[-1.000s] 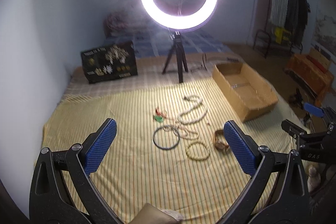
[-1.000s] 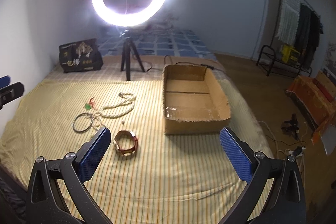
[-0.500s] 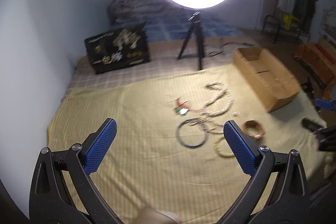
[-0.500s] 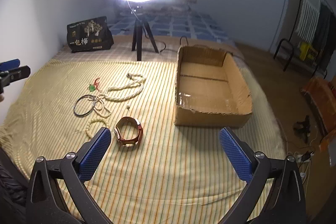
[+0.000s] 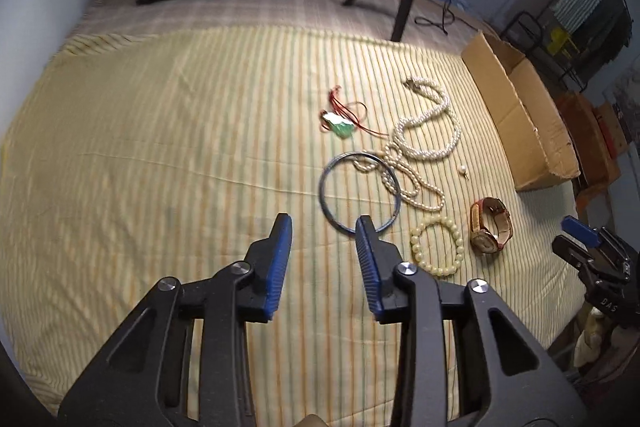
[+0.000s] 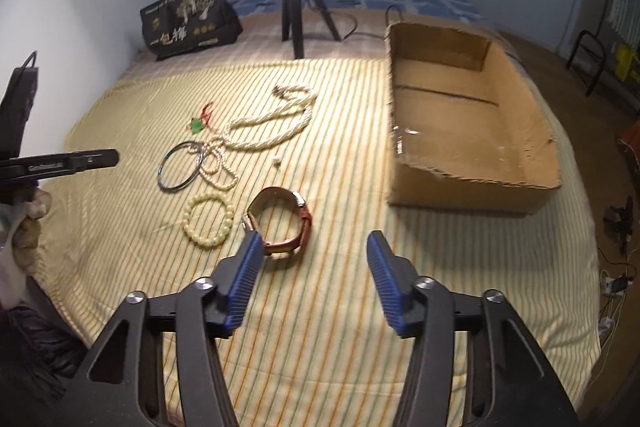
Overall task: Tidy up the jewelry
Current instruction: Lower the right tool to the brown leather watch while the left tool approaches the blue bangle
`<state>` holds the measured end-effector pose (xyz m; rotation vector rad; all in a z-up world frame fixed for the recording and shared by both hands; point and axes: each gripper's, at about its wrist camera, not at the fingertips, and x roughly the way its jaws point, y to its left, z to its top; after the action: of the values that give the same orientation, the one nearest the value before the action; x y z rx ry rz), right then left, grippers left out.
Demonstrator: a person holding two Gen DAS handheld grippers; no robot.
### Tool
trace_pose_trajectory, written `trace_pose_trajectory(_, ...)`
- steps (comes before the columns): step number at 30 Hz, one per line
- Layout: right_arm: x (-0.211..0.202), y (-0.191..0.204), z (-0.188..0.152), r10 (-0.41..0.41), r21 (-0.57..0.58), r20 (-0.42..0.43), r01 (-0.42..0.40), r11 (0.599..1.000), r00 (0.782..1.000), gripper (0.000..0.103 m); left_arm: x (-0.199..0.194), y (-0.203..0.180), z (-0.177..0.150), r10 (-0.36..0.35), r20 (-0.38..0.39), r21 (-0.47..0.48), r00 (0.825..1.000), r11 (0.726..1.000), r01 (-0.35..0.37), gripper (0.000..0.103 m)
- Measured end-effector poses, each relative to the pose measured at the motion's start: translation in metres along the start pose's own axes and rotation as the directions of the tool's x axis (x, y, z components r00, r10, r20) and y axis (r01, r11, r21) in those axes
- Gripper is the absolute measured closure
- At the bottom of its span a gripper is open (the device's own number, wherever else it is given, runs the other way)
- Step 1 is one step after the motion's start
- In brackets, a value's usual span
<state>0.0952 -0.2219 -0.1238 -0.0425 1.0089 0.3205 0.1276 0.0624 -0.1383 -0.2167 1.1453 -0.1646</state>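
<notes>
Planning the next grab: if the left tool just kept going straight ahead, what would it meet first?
Most likely the dark bangle: the left tool is open and empty, and its right fingertip overlaps the bangle's near rim. Height above the bedspread is unclear.

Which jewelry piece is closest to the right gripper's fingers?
The brown-strap watch, lying right by the left finger of the right gripper. The bead bracelet, dark bangle and pearl necklace lie farther off.

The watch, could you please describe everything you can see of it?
The watch has a reddish-brown, leather-looking strap, pale inside, and a metallic case. It stands on edge on the striped sheet with its strap looped, beside the bead bracelet but apart from it. The right gripper hovers open near it, not touching.
</notes>
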Motion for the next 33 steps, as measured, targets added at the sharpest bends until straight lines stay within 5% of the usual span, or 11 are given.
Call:
trace_pose_trajectory(6, 0.025, -0.001, 0.003, 0.02, 0.013, -0.07, -0.02, 1.0, 0.997, 0.069, 0.021, -0.001, 0.006, -0.036, -0.045, -0.021, 0.998, 0.999, 0.035, 0.07)
trace_pose_trajectory(20, 0.059, 0.007, 0.012, 0.028, 0.018, -0.137, -0.026, 1.0, 0.99, 0.073, 0.053, 0.005, 0.016, -0.039, -0.094, -0.064, 0.995, 0.997, 0.033, 0.07)
trace_pose_trajectory(30, 0.068, 0.009, 0.015, 0.013, 0.02, -0.142, -0.01, 1.0, 0.99, 0.073, 0.073, -0.017, 0.015, 0.099, -0.054, 0.083, 0.994, 0.992, -0.095, 0.07)
trace_pose_trajectory(33, 0.069, 0.01, 0.015, 0.017, 0.019, -0.146, -0.014, 1.0, 0.989, 0.073, 0.077, -0.019, 0.014, 0.13, -0.039, 0.107, 0.991, 0.986, -0.126, 0.077)
